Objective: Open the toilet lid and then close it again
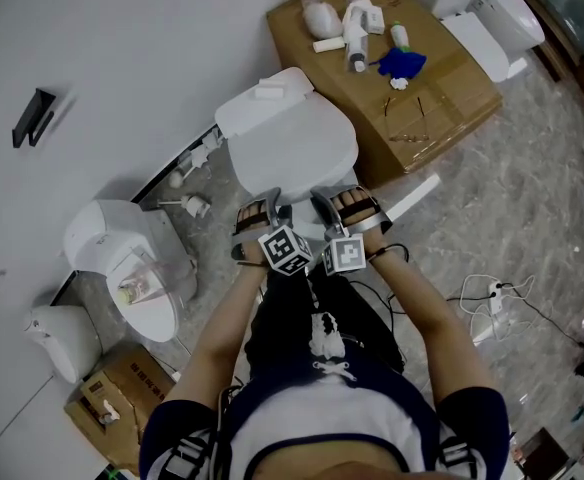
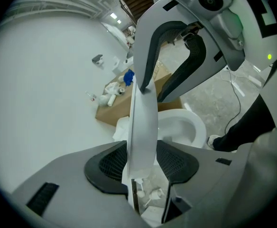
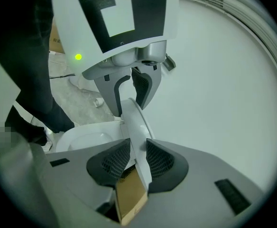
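The white toilet lid (image 1: 294,140) is lifted partway off the bowl (image 2: 182,126), and both grippers hold its front edge. In the head view my left gripper (image 1: 263,215) and right gripper (image 1: 338,210) sit side by side on that rim. The left gripper view shows the lid (image 2: 143,122) edge-on between the pads of my left gripper (image 2: 142,163), which press on it. My right gripper (image 2: 150,87) clamps the same edge farther along. In the right gripper view the lid (image 3: 137,127) runs between the pads of my right gripper (image 3: 137,158), with the left gripper (image 3: 129,99) beyond.
A large cardboard box (image 1: 452,88) with bottles and a blue rag stands right of the toilet. A second toilet (image 1: 122,258) stands at the left, and a small box (image 1: 117,393) lies near it. Cables (image 1: 492,293) cross the floor at the right. The white wall is close behind.
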### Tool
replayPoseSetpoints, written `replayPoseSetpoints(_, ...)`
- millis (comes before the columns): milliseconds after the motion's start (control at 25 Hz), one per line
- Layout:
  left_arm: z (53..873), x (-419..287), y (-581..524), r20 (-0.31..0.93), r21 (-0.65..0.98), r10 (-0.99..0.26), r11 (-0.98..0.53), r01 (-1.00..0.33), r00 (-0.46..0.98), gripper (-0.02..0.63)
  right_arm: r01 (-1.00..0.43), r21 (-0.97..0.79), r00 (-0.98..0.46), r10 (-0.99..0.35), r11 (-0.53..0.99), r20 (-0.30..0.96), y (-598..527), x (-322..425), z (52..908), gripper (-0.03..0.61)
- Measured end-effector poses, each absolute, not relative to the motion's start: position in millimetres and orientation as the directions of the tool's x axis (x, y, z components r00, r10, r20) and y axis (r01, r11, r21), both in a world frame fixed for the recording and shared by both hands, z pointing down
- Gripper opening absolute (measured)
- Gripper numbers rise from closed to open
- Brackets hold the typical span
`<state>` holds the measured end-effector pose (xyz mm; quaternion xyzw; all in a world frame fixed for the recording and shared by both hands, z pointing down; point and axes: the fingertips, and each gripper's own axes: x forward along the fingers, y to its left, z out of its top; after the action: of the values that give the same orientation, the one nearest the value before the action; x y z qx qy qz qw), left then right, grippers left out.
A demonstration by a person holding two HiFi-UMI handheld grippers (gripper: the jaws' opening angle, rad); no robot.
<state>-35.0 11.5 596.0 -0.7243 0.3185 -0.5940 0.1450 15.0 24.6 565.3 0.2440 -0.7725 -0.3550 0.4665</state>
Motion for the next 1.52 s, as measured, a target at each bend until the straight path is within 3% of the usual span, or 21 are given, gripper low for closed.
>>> replayPoseSetpoints(240, 605, -33, 18, 0.780, -0.578, -0.620, -0.766, -0.283, 0.083, 0.201, -0.143, 0.682, -0.410, -0.670, 0.717, 0.619, 44, 28, 586, 0.083)
replayPoseSetpoints(400, 608, -31, 21, 0.789, -0.565, -0.608, -0.775, -0.282, 0.088, 0.201, -0.352, 0.495, -0.407, -0.606, 0.795, 0.684, 61, 46, 602, 0.083)
replayPoseSetpoints(760, 623, -27, 32, 0.803, -0.547, -0.587, -0.793, -0.269, 0.098, 0.207, -0.704, 0.133, -0.446, -0.580, 0.697, 0.681, 57, 65, 595, 0.071)
replayPoseSetpoints(1200, 645, -20, 49, 0.812, -0.539, -0.574, -0.808, -0.239, 0.108, 0.215, -0.783, -0.074, -0.506, -0.563, 0.618, 0.654, 52, 71, 597, 0.009)
replayPoseSetpoints(1520, 663, -15, 62, 0.816, -0.531, -0.565, -0.817, -0.225, 0.122, 0.222, -0.786, -0.062, -0.487, -0.554, 0.615, 0.675, 56, 64, 608, 0.008)
